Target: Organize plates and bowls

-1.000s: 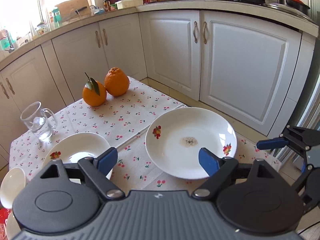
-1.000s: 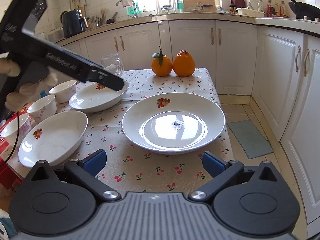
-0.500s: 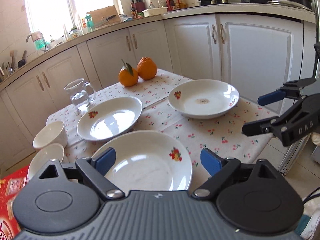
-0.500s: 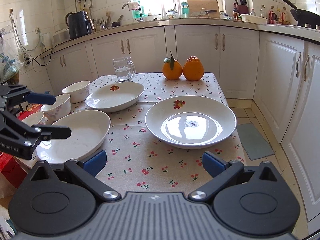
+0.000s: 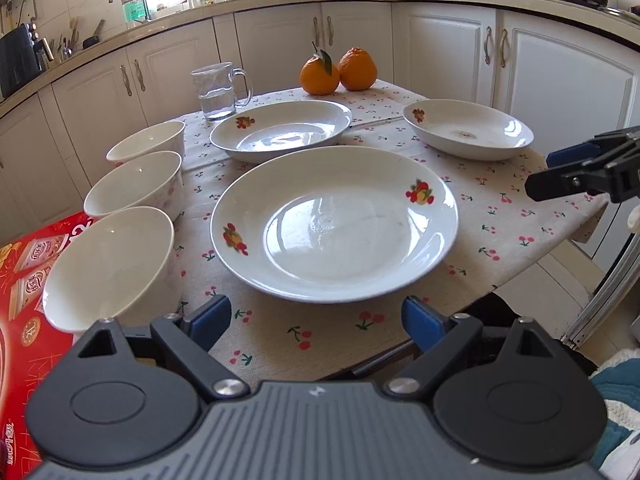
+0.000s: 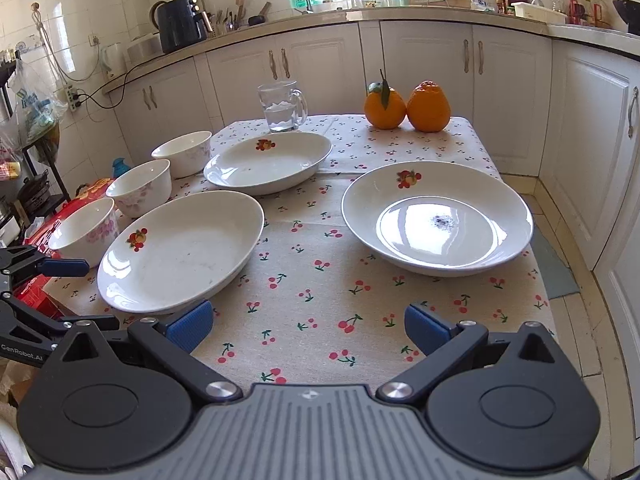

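With both the left claw (image 5: 316, 322) and right claw (image 6: 308, 326) apart and empty, a hasty grip on the nearest plate (image 5: 334, 224) could push it over the counter (image 5: 520, 240) front edge, or tip the nearest bowl (image 5: 108, 268).

The red box (image 5: 24, 280) is cut off by the left edge and partly hidden behind the nearest bowl (image 5: 108, 268). Its printed lettering cannot be read.

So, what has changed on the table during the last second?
Only the left gripper moved: it swung from over the far plates back to the near table edge, open and empty, facing the nearest white fruit-printed plate. The right gripper stayed open. Plates, white bowls and oranges kept their places.
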`<state>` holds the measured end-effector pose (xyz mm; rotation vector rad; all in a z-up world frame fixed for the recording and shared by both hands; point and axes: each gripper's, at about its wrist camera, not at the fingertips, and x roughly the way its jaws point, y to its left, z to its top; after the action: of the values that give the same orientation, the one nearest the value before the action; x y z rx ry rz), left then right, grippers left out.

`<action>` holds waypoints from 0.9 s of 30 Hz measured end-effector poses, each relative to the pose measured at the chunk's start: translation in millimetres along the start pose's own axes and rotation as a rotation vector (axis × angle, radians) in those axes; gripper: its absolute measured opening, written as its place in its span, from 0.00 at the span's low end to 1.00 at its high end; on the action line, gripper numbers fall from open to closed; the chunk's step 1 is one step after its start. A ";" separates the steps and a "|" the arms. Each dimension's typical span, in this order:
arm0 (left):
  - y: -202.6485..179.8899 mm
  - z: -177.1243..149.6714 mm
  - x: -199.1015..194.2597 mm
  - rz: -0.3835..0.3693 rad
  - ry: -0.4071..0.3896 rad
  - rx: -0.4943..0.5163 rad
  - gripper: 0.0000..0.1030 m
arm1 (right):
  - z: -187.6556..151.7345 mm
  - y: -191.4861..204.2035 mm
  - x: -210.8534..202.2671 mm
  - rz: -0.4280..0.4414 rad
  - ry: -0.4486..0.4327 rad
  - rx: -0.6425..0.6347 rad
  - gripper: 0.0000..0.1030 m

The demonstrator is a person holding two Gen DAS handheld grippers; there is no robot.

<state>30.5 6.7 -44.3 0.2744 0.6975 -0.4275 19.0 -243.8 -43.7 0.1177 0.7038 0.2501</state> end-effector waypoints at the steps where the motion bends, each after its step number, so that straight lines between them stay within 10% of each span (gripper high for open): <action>1: 1.0 -0.2 2.5 -0.006 0.002 -0.005 0.89 | 1.2 1.6 1.4 0.005 0.004 -0.003 1.00; 27: 11.9 -2.8 26.2 -0.062 0.001 -0.086 1.00 | 48.4 38.0 93.6 0.276 0.211 -0.142 1.00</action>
<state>52.4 10.8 -62.7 0.1718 0.7247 -0.4555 112.2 -183.3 -58.2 0.0530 0.8775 0.5818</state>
